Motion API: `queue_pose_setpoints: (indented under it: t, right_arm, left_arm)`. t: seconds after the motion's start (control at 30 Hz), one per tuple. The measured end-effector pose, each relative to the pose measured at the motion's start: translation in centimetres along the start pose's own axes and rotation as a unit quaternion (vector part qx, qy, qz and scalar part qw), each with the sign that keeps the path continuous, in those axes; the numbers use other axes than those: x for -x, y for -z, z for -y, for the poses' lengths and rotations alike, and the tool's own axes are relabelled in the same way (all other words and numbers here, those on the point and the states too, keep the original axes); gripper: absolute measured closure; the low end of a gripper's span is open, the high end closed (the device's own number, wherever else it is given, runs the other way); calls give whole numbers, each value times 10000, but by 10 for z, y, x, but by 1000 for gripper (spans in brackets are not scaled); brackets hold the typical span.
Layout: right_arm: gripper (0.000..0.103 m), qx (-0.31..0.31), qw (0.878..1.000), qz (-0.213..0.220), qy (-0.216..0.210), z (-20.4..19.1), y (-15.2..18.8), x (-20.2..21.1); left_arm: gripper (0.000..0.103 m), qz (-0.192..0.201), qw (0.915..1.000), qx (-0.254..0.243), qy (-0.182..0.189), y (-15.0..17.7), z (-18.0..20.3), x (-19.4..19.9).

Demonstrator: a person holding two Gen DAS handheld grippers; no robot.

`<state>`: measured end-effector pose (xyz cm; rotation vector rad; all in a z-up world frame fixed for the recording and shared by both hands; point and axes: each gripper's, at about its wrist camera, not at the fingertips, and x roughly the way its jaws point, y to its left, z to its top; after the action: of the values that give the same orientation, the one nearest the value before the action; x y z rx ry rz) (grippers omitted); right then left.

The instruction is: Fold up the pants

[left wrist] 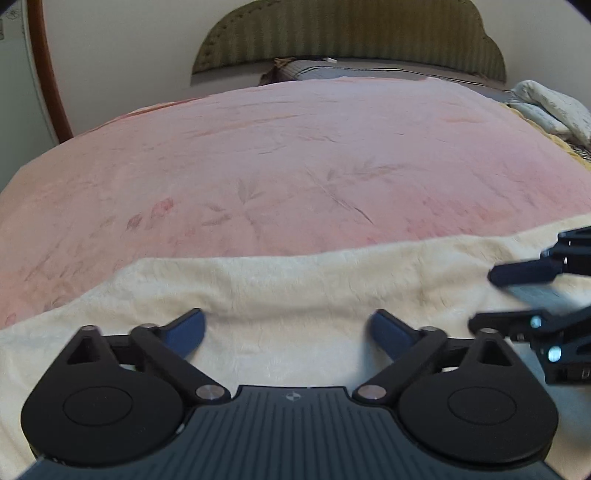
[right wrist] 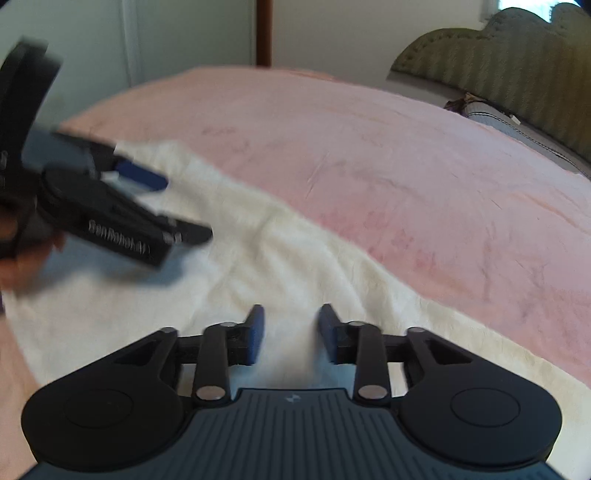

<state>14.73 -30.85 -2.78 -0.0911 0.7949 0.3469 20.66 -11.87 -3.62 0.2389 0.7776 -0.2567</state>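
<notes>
Left wrist view: cream pants spread flat on a pink bedspread, long axis running left to right across the frame, near the bed's closer edge. Far edge of the cloth wavy, rising toward the right. Waist and leg ends not told apart; both ends cut off by the frame. Left hand-held gripper low over the cloth, blue fingertips spread wide, nothing between them. Right hand-held gripper entering from the right edge, seen side-on and blurred, its two dark fingers apart over the cloth.

Same view only: a striped olive headboard at the far end of the bed, a grey pillow below it, a pale bundled towel or blanket at the far right, a brown curved frame on the left.

Right wrist view: pants running diagonally, from upper left to lower right, pink bedspread beyond. Right hand-held gripper with blue fingertips partly parted, no cloth pinched, pale fabric showing in the gap. Left hand-held gripper at the left, heavily motion-blurred, fingers apart, white lettering on its side unreadable; a blurred skin-toned patch behind it. Contact between fingertips and cloth not discernible in either view.
</notes>
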Motion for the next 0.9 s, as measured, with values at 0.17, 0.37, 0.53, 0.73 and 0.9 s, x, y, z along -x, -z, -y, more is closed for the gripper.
queue_pose_setpoints:
  t: [0.17, 0.37, 0.53, 0.73, 0.9]
  right_arm:
    - [57, -758, 9966, 309, 94, 24, -12, -3]
    - [29, -370, 9981, 301, 389, 21, 34, 53]
    - [21, -1369, 9792, 274, 1471, 97, 106, 102]
    - [19, -2361, 9389, 1122, 2240, 107, 142, 169]
    - [20, -1543, 9771, 586, 1340, 62, 144, 129]
  left_arm:
    - [7, 230, 9991, -356, -22, 10, 13, 29]
    - [4, 633, 9952, -679, 295, 48, 37, 61]
    - [5, 848, 9905, -1075, 96, 68, 56, 62]
    - [3, 1133, 9826, -1238, 801, 75, 78, 81]
    - [2, 1302, 9763, -1634, 557, 94, 98, 73]
